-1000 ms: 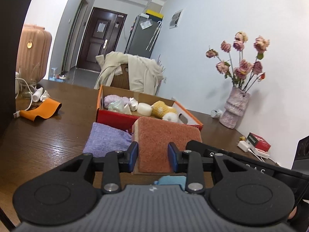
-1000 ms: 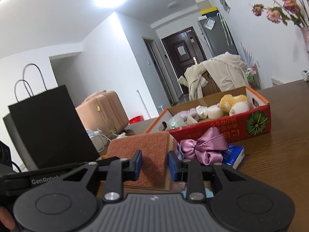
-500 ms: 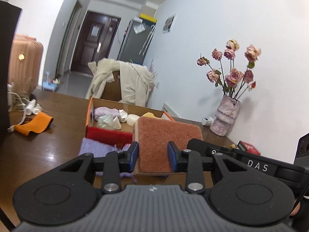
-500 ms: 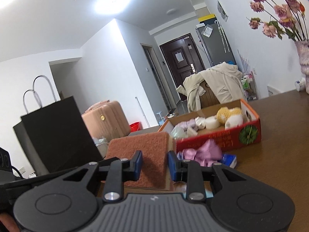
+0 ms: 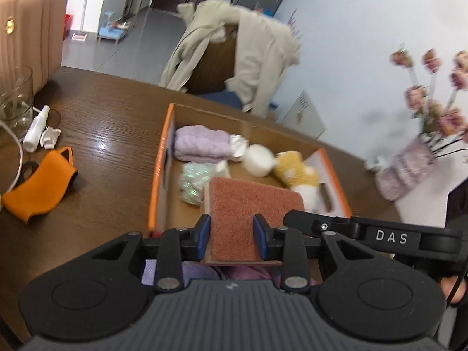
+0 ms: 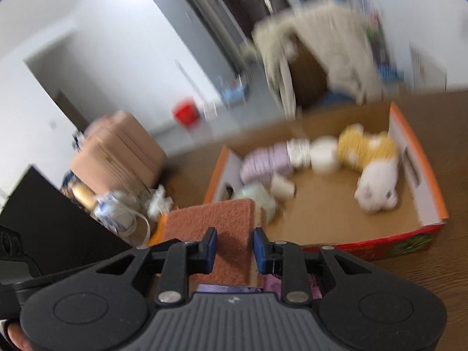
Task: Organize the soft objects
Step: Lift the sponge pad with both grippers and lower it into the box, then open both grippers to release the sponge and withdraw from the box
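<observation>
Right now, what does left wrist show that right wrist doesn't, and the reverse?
Only the left wrist view: the flower vase by the wall, the orange cloth and a white spray bottle on the table.

Only the right wrist view: a black paper bag and a red bucket on the floor.

Both: the sponge pinched from opposite sides by the left tool and right tool, the cardboard box with soft items, the pink suitcase.

I have lifted the sponge (image 5: 248,204) off the tabletop (image 5: 111,134) with both tools. It now hangs over the near edge of the box (image 5: 159,169), whose inside shows from above.
</observation>
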`<state>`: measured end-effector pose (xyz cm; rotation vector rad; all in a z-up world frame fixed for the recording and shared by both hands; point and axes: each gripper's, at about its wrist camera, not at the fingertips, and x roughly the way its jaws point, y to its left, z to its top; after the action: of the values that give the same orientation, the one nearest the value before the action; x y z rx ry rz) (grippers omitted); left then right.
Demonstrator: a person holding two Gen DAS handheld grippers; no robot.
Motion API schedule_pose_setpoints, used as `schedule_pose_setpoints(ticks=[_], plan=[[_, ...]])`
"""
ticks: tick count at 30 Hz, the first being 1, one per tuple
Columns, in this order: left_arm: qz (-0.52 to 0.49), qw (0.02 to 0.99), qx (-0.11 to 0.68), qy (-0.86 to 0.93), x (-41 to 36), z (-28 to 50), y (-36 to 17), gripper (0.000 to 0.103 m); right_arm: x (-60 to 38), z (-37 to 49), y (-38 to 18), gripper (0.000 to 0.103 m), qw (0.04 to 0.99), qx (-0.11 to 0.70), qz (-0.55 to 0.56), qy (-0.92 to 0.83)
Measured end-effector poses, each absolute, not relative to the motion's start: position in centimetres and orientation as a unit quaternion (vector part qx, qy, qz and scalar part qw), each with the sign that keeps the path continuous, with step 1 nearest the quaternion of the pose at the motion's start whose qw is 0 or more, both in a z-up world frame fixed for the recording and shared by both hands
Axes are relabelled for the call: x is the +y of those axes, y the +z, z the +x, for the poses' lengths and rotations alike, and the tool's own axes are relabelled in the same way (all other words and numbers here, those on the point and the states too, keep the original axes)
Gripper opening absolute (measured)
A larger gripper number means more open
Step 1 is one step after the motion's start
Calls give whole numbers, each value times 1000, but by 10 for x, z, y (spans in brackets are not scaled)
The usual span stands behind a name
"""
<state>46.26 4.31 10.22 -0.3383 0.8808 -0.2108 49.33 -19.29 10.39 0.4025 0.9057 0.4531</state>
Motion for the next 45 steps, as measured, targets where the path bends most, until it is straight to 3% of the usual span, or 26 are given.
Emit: schedule_pose_setpoints(ticks=[10,22,26,30,33,37,42,45], plan=[[-138,853,499,-68,43,542,46,33,-167,590,42,27,801,538,194,177],[-69,883,461,-60,30,539,28,35,-154,597,12,29,827,509,164,175],[-52,895,439,-54,26,530,34,45,-155,594,8,29,823,509,174,181],[-45,904,421,-58,27,515,53,66,-158,585,14,29,825,502,184,182],[-32,913,401,-64,24,499,71,69,-163,571,37,33,841,480,176,180],[-13,926,370,-71,19,470,100,74,-177,543,81,49,869,438,148,176],[-4,938,338,-70,14,434,133,80,-202,495,133,57,899,397,102,155],[-1,945,320,-68,12,410,151,85,-221,468,154,68,908,384,93,139]])
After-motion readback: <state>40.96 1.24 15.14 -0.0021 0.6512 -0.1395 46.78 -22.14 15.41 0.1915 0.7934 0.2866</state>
